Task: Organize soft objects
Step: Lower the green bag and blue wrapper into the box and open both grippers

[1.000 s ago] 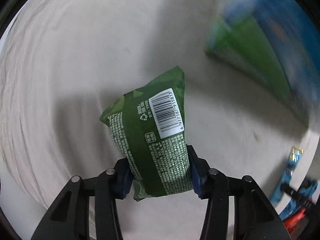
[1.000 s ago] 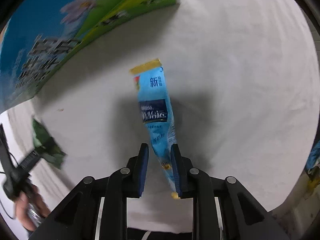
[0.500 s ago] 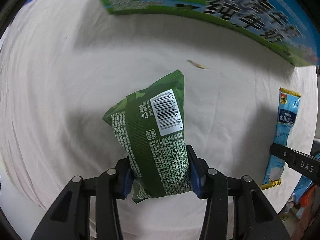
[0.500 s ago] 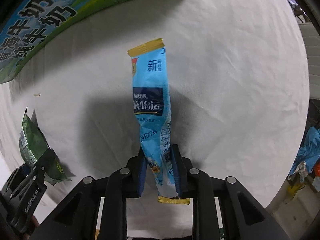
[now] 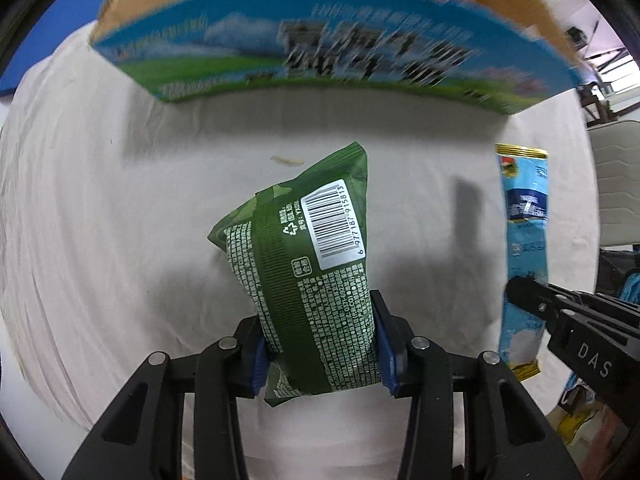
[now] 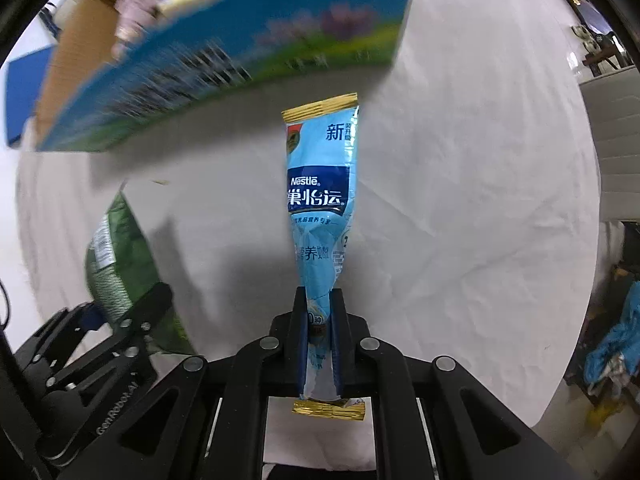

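My left gripper [image 5: 318, 344] is shut on a green snack bag [image 5: 308, 264] with a white barcode label, held above the white cloth. My right gripper [image 6: 320, 332] is shut on a long light-blue Nestle sachet [image 6: 320, 200] with gold ends. The sachet [image 5: 524, 240] and the right gripper [image 5: 568, 320] also show at the right of the left wrist view. The green bag [image 6: 116, 256] and the left gripper [image 6: 108, 344] show at the left of the right wrist view. An open cardboard box [image 5: 320, 48] with blue and green print stands just ahead; packets lie inside it.
A white cloth [image 5: 120, 200] covers the table. A small crumb [image 5: 286, 160] lies on it near the box. Blue items [image 6: 616, 340] lie off the table's right edge. A blue panel [image 5: 44, 20] stands at the far left.
Both grippers have moved toward the box with their packets. The box now fills the top of both views and its open top shows.
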